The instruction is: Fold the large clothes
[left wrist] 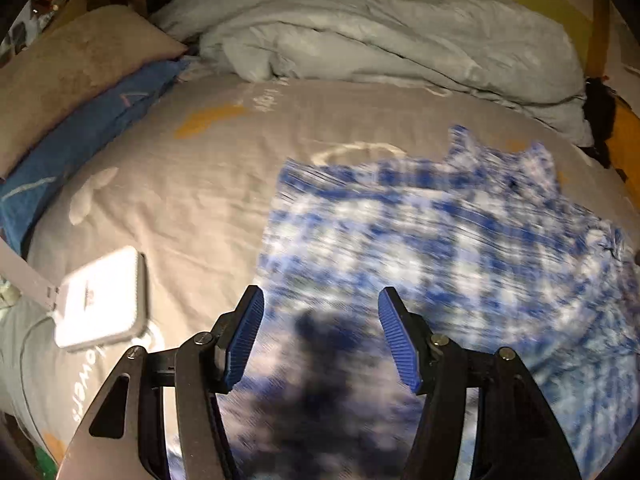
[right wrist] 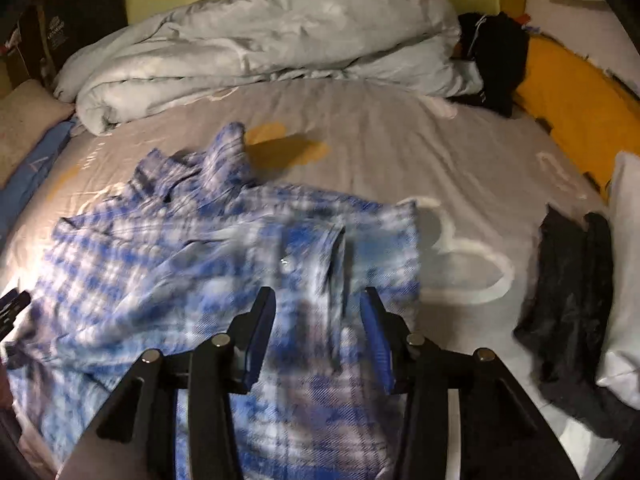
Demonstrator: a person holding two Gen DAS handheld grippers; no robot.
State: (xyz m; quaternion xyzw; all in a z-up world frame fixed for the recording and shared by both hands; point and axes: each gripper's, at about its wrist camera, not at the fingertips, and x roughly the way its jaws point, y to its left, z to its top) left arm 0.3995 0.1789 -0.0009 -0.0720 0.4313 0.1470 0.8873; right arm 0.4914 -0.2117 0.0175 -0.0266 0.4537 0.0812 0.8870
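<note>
here, left claw (left wrist: 320, 300) spread above plaid shirt (left wrist: 440, 248), right claw (right wrist: 318, 304) spread over plaid shirt (right wrist: 200, 264), grey bed sheet (right wrist: 400, 132) beyond both

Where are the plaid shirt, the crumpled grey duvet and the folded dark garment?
plaid shirt (right wrist: 224, 280): right wrist view, on the middle of its body.
crumpled grey duvet (right wrist: 260, 40): right wrist view, on its upper folds.
folded dark garment (right wrist: 568, 300): right wrist view, on its top face.
</note>
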